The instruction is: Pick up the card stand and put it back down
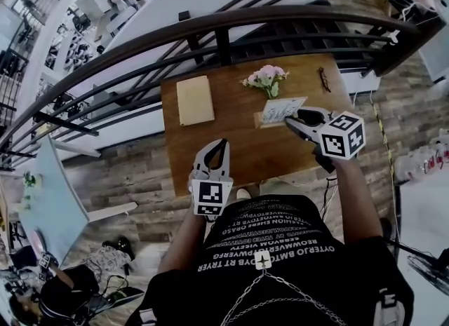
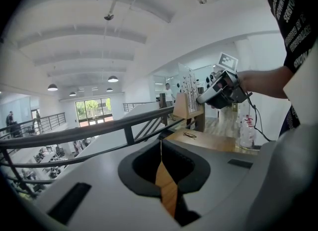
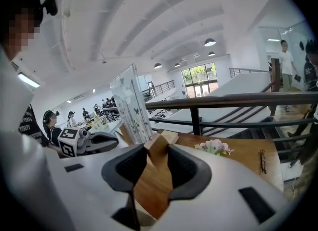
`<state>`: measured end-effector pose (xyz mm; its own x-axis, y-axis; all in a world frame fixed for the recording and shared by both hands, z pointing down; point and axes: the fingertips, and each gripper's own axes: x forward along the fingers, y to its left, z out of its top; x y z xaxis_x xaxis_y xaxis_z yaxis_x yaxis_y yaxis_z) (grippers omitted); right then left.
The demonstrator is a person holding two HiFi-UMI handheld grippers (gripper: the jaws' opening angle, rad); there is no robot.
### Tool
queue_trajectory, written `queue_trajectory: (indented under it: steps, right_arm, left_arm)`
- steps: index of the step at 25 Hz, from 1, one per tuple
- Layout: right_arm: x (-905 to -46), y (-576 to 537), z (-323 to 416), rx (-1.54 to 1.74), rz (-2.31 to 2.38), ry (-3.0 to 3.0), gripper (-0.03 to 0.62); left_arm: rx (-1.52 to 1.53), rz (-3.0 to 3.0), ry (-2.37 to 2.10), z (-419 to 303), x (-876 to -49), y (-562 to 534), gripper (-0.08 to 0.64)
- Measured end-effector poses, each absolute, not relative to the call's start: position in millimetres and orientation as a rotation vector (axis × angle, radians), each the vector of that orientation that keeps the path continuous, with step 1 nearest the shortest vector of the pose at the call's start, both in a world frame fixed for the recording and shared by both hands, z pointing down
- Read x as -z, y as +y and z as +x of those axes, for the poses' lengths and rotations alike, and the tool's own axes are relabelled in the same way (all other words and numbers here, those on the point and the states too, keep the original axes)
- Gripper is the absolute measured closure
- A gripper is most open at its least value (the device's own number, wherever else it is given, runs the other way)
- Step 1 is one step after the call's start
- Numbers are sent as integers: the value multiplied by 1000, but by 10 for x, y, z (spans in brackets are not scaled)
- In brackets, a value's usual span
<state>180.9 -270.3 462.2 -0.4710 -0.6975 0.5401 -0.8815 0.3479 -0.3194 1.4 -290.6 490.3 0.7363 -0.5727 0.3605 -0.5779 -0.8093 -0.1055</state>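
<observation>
The card stand (image 1: pixel 280 111) is a clear upright panel with a printed card in a small wooden base, at the right middle of the brown table (image 1: pixel 238 156). My right gripper (image 1: pixel 293 120) is shut on it. In the right gripper view the wooden base (image 3: pixel 160 144) sits wedged between both jaws, and the panel (image 3: pixel 131 103) leans to the left. The left gripper view shows the card stand (image 2: pixel 188 93) held up off the tabletop. My left gripper (image 1: pixel 219 144) hovers over the table's near edge, shut and holding nothing.
A tan notebook (image 1: pixel 195 99) lies at the table's back left. A small bunch of pink flowers (image 1: pixel 266 78) lies just behind the stand, and a pair of glasses (image 1: pixel 324 79) at the back right. A dark railing (image 1: pixel 224 34) runs along the far edge.
</observation>
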Motion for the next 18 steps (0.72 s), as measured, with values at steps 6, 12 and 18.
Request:
queue_trajectory:
  steps: [6,12,18]
  right_arm:
    - [-4804,-2662,1854,-904,1400,-2304,453]
    - [-5103,-2656,1856,-1022,1391,-2293,456]
    - [-5626,-2664,1857,-1168,1387,-2331,456]
  left_arm:
    - [-618,2911,-951,60,-4957,-2866,531]
    - [-647,2900,-935,94,-4981,-2867,531]
    - [-702,2876,-937,84,-5124,-2868,531]
